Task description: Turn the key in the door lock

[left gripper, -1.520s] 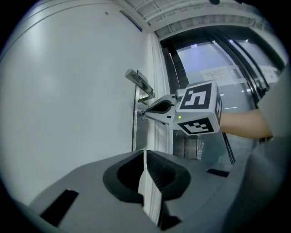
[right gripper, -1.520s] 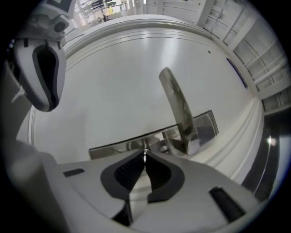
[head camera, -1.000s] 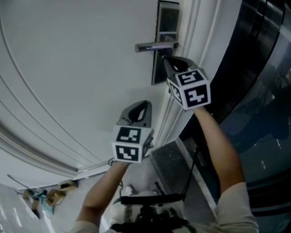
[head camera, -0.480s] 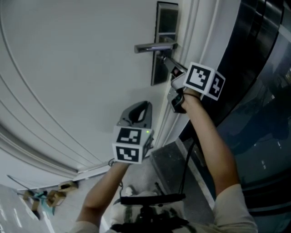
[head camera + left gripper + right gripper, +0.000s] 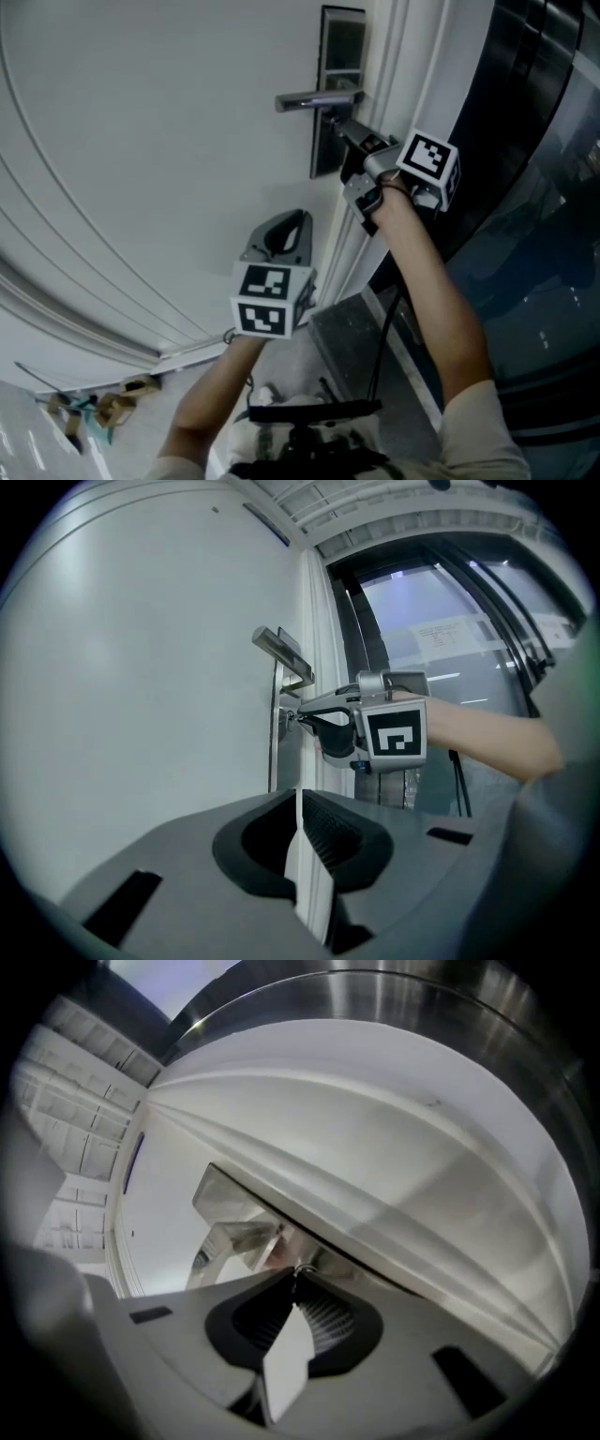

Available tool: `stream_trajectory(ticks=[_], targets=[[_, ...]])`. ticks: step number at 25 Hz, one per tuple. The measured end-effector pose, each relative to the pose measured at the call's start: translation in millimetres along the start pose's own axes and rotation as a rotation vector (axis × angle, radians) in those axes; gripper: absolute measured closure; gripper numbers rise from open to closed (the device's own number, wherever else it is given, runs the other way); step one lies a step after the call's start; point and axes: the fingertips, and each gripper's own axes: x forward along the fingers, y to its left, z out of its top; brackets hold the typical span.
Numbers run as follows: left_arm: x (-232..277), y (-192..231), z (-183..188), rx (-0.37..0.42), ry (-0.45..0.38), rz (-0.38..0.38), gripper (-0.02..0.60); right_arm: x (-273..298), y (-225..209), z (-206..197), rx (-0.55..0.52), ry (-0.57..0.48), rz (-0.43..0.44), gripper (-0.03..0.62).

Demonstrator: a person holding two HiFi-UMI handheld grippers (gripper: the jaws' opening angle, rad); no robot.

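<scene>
Small silvery key (image 5: 301, 1270) seated in the dark lock plate (image 5: 342, 42) of a white door (image 5: 141, 141), just under the lever handle (image 5: 314, 97). Only the head showing, too small for detail. Long axis level, straight into the door, in line with the right gripper (image 5: 339, 124). Jaws there nearly together, tips pinching the head, having just been easing apart. Handle close overhead, white door frame (image 5: 398, 84) and dark glazing (image 5: 534, 141) just beside. Lower, well apart, the left gripper (image 5: 298, 217), jaws together on nothing. A few scraps (image 5: 94, 403) on the floor.
</scene>
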Motion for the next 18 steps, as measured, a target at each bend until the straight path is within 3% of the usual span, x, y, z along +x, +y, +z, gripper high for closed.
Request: stream_trajectory(ticks=[6,9,11,15,18], targets=[[2,-1,1,0.000,-0.002,-0.001,0.565,0,-4,0,0.207,-0.012,0.063,0.542],[2,0,2,0.001,-0.006,0.000,0.565,0,-4,1,0.190,-0.006,0.071,0.540],[1,-1,3,-0.001,-0.006,0.000,0.565,0,-3,0,0.060,0.010,0.045,0.539],[2,-1,2,0.001,-0.002,-0.004,0.565,-3,4,0,-0.327,0.049,-0.055,0.528],[3,-1,1,-0.003,-0.002,-0.002,0.565,-4,11,1,-0.508,0.065,-0.089,0.511]])
